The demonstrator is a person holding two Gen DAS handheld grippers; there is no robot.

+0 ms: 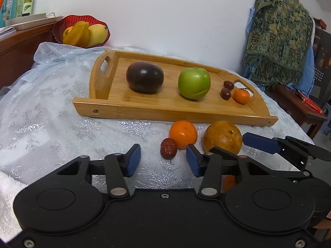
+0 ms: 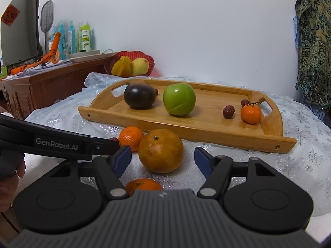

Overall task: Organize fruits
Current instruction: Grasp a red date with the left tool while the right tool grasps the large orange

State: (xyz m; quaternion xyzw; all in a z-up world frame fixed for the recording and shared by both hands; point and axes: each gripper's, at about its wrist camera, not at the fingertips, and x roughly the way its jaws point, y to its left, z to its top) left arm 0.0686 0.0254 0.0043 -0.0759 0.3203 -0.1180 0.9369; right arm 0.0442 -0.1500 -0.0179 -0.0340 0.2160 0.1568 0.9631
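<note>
My left gripper (image 1: 163, 161) is spread wide with nothing between its blue pads. It hovers low over the silvery tablecloth (image 1: 51, 124). Just ahead of it lie a wrinkled red date (image 1: 168, 148) and a small mandarin (image 1: 183, 134), touching or nearly so. A large orange (image 1: 223, 137) sits to the right of them.

My right gripper (image 2: 163, 159) is also released, its pads standing apart on either side of the large orange (image 2: 161, 150) without touching it. Another mandarin (image 2: 142, 186) lies on the cloth close under this gripper, partly hidden by its body. The small mandarin (image 2: 131, 137) rests just beyond my left pad.

The wooden tray (image 1: 144, 109) stands behind the loose fruit, well clear of both grippers. It holds:
- a dark purple fruit (image 1: 144, 76) toward the left handle;
- a green apple (image 1: 194, 82) near the middle;
- two dark red dates (image 1: 226, 93) beside a tiny stemmed mandarin (image 1: 241, 96) at the right handle.

In the right wrist view something reddish shows behind the purple fruit; I cannot tell what it is.

A red bowl (image 1: 68, 20) with yellow fruit stands beyond the tray near the wall.
</note>
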